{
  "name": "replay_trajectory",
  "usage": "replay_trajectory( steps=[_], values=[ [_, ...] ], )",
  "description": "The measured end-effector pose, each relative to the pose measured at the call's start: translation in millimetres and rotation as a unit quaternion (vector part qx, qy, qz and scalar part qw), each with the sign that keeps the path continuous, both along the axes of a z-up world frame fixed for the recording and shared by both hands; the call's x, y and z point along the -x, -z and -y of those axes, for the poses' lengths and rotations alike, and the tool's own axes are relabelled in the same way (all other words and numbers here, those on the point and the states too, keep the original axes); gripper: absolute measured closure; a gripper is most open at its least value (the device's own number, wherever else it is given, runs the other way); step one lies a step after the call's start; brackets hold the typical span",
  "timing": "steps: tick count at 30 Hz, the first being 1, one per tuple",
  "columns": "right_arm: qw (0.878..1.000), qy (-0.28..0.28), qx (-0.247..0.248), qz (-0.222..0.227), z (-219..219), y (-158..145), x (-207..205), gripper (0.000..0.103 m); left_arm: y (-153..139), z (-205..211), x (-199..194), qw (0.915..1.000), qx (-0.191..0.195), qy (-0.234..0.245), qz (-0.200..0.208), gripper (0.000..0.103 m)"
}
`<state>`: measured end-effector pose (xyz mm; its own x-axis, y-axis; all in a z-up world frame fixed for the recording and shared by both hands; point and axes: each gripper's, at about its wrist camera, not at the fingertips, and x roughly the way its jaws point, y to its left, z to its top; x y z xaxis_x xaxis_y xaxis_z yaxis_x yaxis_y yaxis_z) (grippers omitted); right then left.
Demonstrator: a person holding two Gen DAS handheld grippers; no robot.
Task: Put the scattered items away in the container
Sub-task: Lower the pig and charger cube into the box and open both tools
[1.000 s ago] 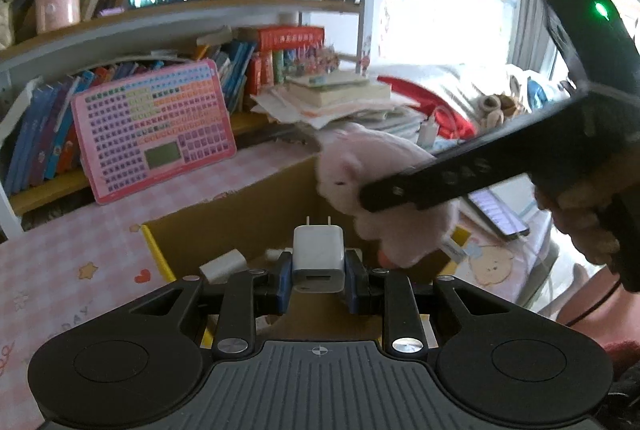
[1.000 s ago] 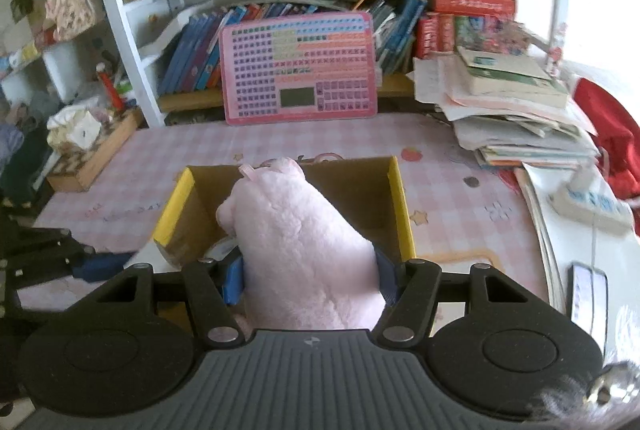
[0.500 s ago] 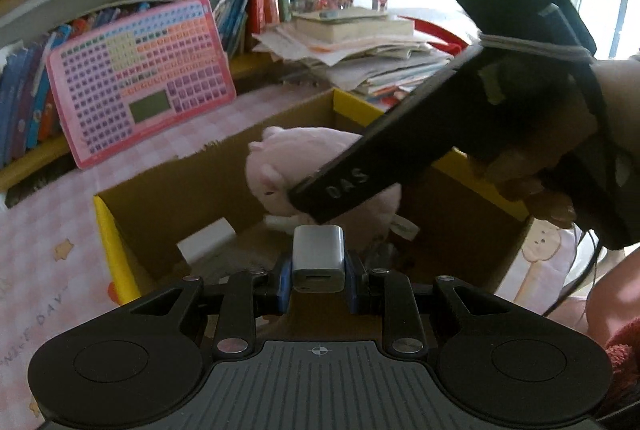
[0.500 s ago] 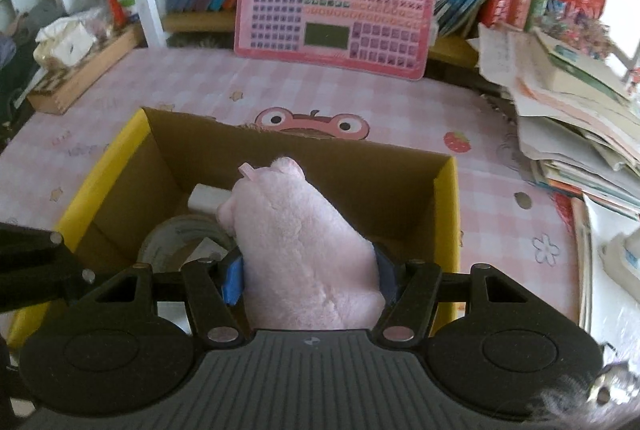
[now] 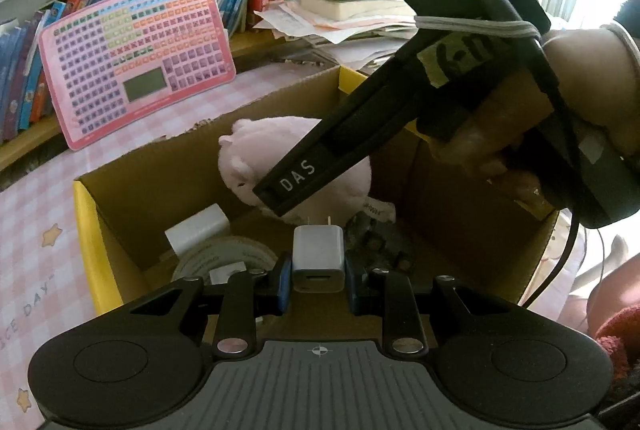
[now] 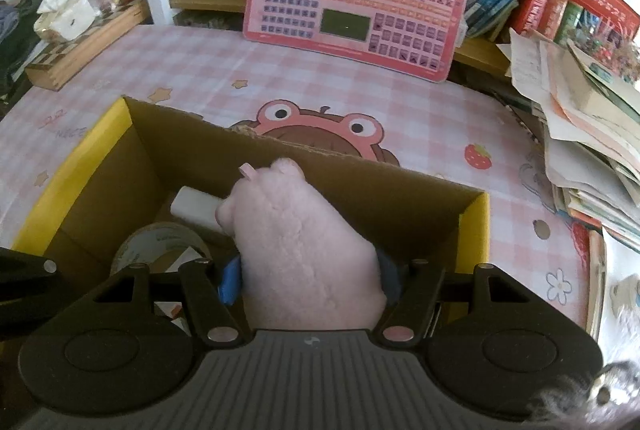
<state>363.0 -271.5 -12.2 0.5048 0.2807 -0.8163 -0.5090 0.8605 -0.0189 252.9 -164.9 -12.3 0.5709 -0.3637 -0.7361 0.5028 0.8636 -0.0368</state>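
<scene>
Clamping a white charger (image 5: 318,257), the left gripper (image 5: 318,276) hangs over the cardboard box (image 6: 474,226); the right gripper (image 6: 310,280) (jaws just easing apart) still flanks the pink plush (image 6: 304,246) inside.

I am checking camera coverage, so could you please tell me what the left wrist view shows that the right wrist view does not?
Only the left wrist view shows the white USB charger clamped in the left gripper, and the hand holding the right gripper's body.

Only the right wrist view shows the frog print on the tablecloth and the tissue pack.

Both show the cardboard box, pink plush toy, tape roll and pink keyboard board.
</scene>
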Motion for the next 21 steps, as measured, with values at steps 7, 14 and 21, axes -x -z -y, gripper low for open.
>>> replay_trajectory(
  steps=[7, 14, 21],
  values=[
    [1.0, -0.007, 0.007, -0.004, -6, 4, -1, 0.036, 2, 2, 2, 1.0, -0.002, 0.005, 0.0, 0.076],
    [1.0, -0.004, 0.001, 0.009, -5, -4, 6, 0.026, -7, -5, 13, 0.9991, -0.008, -0.011, 0.039, 0.04],
    [0.998, 0.012, -0.03, 0.045, 5, -29, 27, 0.021, -28, -21, 41, 0.9938, -0.013, -0.057, 0.095, 0.019]
  ],
)
